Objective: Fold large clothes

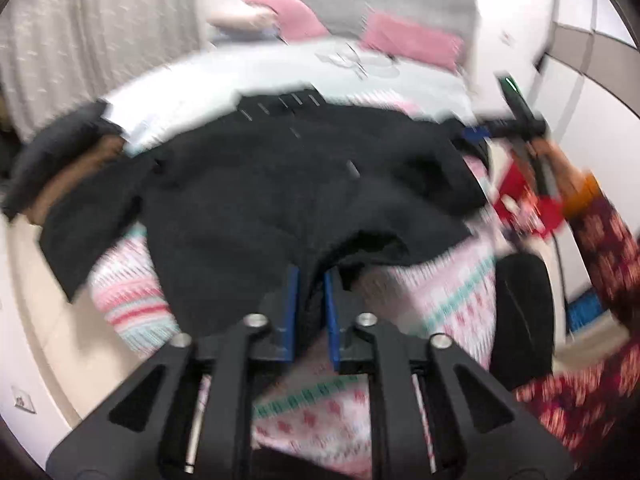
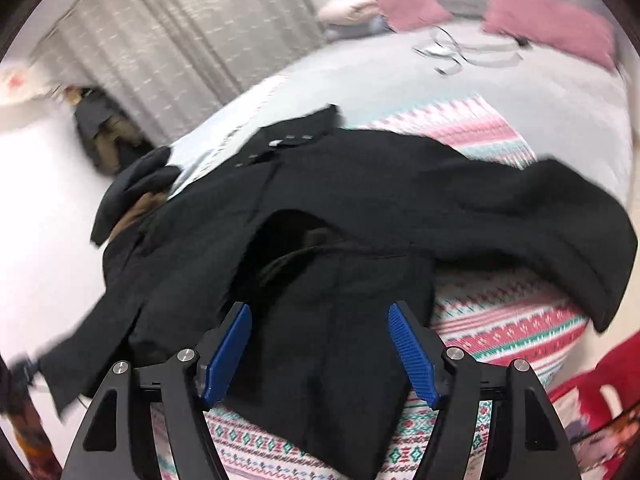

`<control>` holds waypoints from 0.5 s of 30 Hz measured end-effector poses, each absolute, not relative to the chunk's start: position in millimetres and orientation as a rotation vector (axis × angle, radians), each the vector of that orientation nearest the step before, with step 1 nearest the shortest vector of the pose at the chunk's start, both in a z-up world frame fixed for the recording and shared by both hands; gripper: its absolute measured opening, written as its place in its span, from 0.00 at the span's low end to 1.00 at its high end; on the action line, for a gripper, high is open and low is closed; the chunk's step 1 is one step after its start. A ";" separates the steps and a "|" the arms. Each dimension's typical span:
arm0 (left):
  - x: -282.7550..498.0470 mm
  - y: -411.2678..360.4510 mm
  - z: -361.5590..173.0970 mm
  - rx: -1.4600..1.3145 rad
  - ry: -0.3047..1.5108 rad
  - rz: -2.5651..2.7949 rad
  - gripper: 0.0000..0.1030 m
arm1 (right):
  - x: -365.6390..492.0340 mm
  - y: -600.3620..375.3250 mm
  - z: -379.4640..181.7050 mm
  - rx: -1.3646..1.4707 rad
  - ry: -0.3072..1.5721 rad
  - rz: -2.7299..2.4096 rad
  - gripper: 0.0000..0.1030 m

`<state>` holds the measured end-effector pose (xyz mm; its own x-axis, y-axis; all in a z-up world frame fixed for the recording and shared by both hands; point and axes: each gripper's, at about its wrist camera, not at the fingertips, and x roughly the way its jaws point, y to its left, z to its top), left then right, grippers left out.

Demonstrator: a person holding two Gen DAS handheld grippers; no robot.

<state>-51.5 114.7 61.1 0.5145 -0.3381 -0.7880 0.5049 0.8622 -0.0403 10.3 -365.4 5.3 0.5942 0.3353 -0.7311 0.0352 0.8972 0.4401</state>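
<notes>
both wrist views look forward, close over the black coat (image 1: 280, 184) (shared, bed behind).

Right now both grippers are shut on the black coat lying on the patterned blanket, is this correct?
Not quite. Only the left gripper is shut on the black coat; the left wrist view shows cloth pinched between its pads. In the right wrist view the right gripper is open, its jaws wide apart over the coat. The coat does lie on the patterned blanket.
</notes>
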 end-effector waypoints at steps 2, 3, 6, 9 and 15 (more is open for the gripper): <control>-56.2 119.8 49.0 0.170 0.925 -0.538 0.30 | 19.6 -375.1 -8.9 0.454 0.961 0.143 0.70; -58.4 126.6 46.0 0.136 0.931 -0.536 0.34 | 21.4 -378.9 -13.8 0.458 0.975 0.130 0.70; -64.2 161.6 47.2 0.023 0.881 -0.476 0.66 | 27.8 -391.4 -32.0 0.498 1.017 0.114 0.70; -51.6 197.1 31.3 -0.054 0.914 -0.348 0.72 | 34.9 -399.4 -46.9 0.584 1.037 0.135 0.70; -18.2 226.2 -40.9 -0.173 1.116 -0.236 0.72 | 54.9 -390.6 -71.9 0.590 1.068 0.085 0.70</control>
